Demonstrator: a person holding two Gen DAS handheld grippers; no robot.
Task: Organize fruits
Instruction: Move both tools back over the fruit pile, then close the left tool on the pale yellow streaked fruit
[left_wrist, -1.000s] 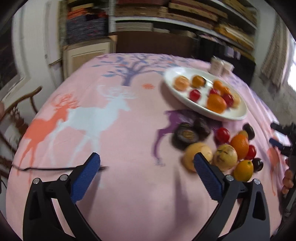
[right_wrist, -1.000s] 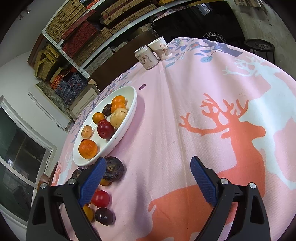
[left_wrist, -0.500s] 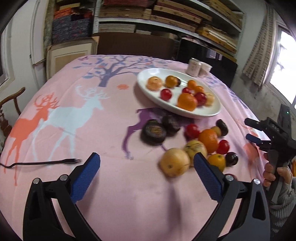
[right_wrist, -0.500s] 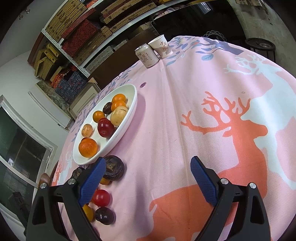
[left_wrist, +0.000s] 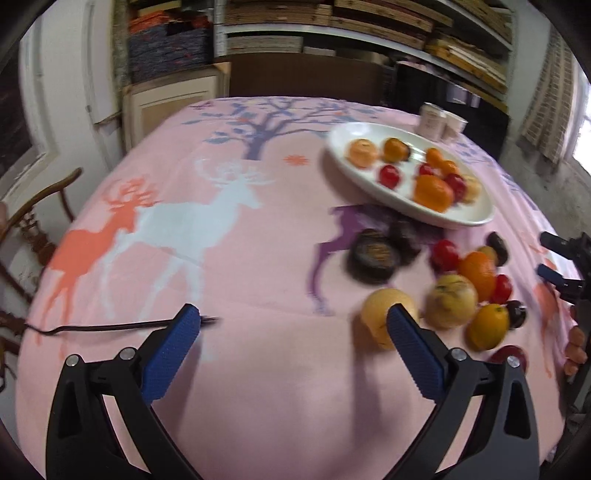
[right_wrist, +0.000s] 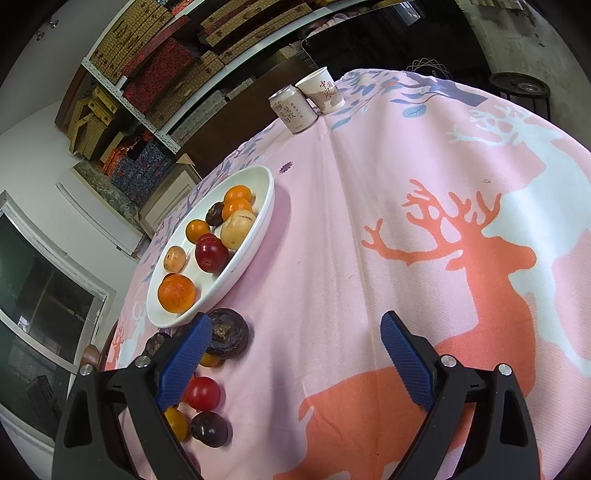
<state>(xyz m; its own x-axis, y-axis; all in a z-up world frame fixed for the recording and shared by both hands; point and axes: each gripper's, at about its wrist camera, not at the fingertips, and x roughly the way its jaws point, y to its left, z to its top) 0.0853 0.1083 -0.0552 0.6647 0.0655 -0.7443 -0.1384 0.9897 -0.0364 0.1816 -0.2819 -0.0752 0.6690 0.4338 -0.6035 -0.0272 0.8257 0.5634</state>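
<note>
A white oval plate (left_wrist: 476, 218) (right_wrist: 258, 236) holds several fruits: oranges, red plums, a yellow one. In front of it loose fruits lie on the pink deer tablecloth: a dark flat fruit (left_wrist: 373, 256) (right_wrist: 227, 334), a yellow fruit (left_wrist: 380, 317), an orange (left_wrist: 478, 271), a red plum (right_wrist: 202, 393). My left gripper (left_wrist: 293, 323) is open and empty above the cloth, left of the loose pile; its right finger overlaps the yellow fruit. My right gripper (right_wrist: 295, 332) is open and empty; it shows at the left wrist view's right edge (left_wrist: 557, 264).
A drink can (right_wrist: 293, 109) and a paper cup (right_wrist: 321, 90) stand at the table's far edge. A black cable (left_wrist: 110, 326) lies on the cloth near the left finger. A wooden chair (left_wrist: 33, 221) stands at the left. Shelves fill the back wall.
The left gripper's view has swung back left: the fruit pile and plate now sit farther right than half a second ago. The right gripper has barely moved.
</note>
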